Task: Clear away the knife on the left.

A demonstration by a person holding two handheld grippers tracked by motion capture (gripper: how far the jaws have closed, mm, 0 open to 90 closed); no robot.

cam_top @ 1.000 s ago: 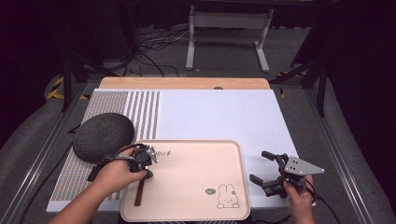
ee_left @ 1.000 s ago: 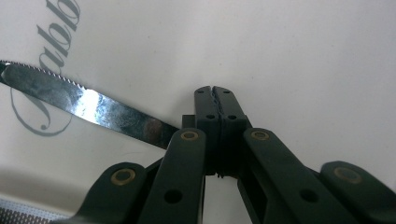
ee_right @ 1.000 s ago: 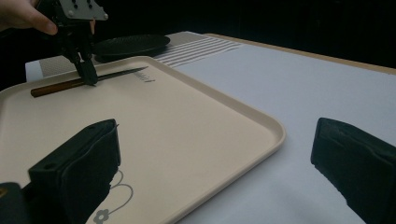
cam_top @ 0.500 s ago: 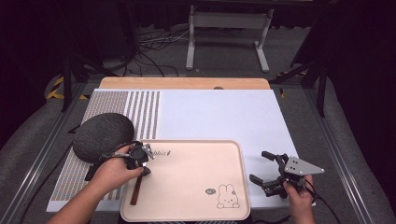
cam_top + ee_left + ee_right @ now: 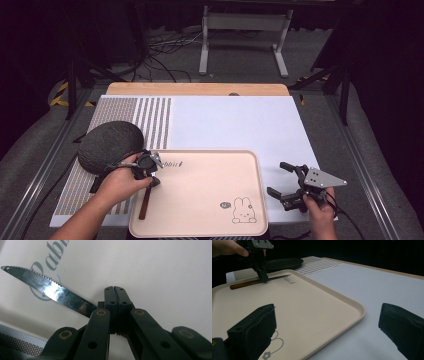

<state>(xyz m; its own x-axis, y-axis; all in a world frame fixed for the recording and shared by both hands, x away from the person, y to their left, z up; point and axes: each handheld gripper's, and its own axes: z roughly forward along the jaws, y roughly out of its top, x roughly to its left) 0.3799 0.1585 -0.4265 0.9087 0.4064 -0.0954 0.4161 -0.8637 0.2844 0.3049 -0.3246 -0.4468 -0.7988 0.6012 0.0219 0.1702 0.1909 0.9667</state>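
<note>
Reading "Rabbit", tray [image 5: 210, 200] lettering beside knife [image 5: 50, 291].

A dark grey round felt mat [image 5: 110, 146] lies left on the white surface [image 5: 235, 125] (partly over its striped patch [image 5: 152, 122]).

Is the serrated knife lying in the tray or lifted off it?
Lying in: the wooden-handled serrated knife rests flat along the beige plastic tray's left edge, beneath the shut left gripper.
</note>
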